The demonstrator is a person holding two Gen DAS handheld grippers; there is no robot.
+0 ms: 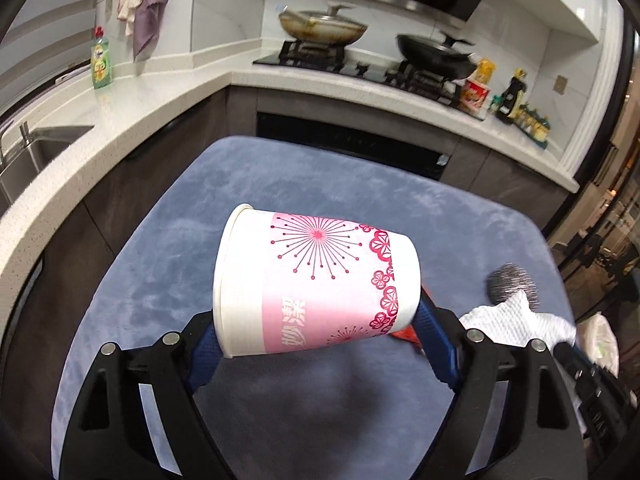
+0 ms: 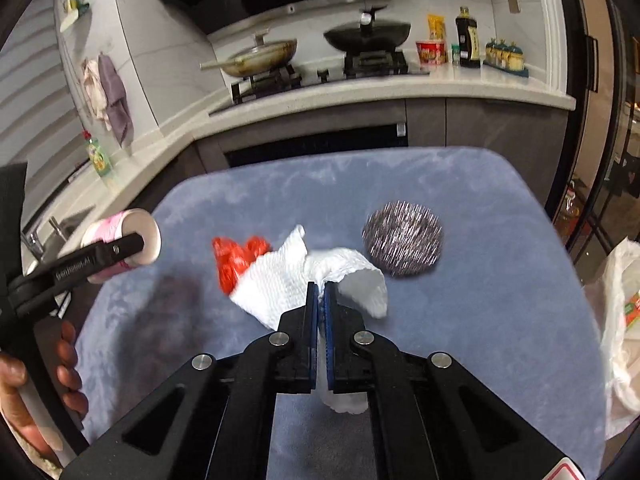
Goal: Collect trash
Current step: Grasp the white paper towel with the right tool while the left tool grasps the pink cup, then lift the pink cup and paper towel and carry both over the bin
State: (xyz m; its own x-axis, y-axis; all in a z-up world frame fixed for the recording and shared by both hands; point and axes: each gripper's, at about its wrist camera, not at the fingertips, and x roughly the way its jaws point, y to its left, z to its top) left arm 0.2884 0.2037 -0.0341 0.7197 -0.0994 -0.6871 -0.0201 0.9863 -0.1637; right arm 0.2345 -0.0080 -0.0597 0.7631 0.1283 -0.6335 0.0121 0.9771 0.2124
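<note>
Blue-covered table (image 2: 480,320): work surface.
Plastic bag (image 2: 624,320): right edge, cut off; contents unseen.
Paper cup (image 1: 316,280): lifted sideways, clamped by left gripper (image 1: 316,336).
Paper towel (image 2: 288,280): pinched in right gripper (image 2: 320,300).
Steel scourer (image 2: 402,240), red wrapper (image 2: 234,260): uncollected.
Nothing visibly binned yet.

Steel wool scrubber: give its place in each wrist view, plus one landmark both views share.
Left wrist view: the steel wool scrubber sits at the right edge on the blue mat, partly hidden behind the white paper towel.
Right wrist view: right of centre, in full view on the mat, just beyond the paper towel held by the right gripper.
Shared landmark: the green dish soap bottle on the counter.
</note>
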